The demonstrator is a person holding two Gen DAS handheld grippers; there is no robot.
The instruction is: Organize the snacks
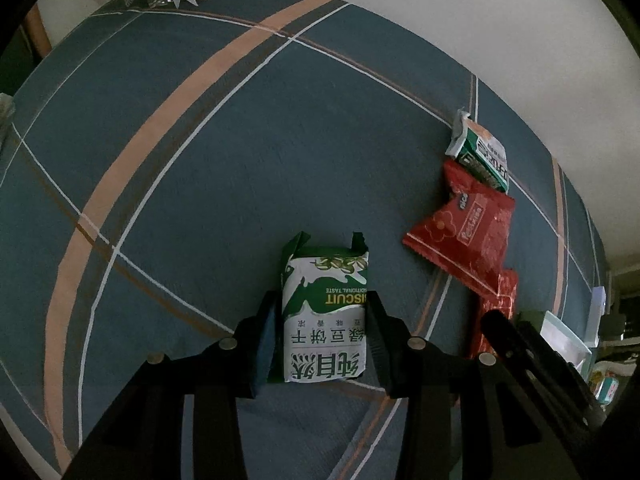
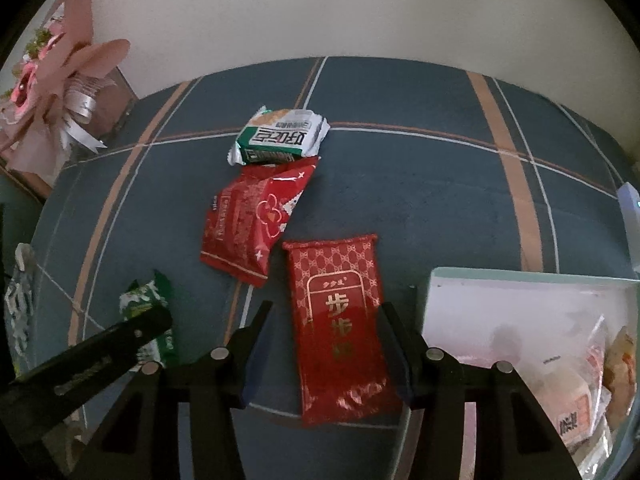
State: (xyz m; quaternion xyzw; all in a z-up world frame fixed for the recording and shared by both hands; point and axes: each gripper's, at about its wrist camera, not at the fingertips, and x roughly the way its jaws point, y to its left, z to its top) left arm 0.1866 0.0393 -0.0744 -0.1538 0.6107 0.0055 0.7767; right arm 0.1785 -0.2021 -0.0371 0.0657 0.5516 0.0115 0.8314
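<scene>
Got the green biscuit pack [image 1: 325, 316] clamped in my left tool [image 1: 322, 340], long axis running straight out along the fingers, down on the blue worktop [image 1: 240, 184]. My right tool [image 2: 324, 354] straddles the red pack [image 2: 340, 324]; right pad touches, left shows a gap, so I can't call it gripped. Tray [image 2: 500, 304] sits just right of it, so the right hand's nearer. Only the right view shows the tray's inside; the left view catches just a corner.
</scene>
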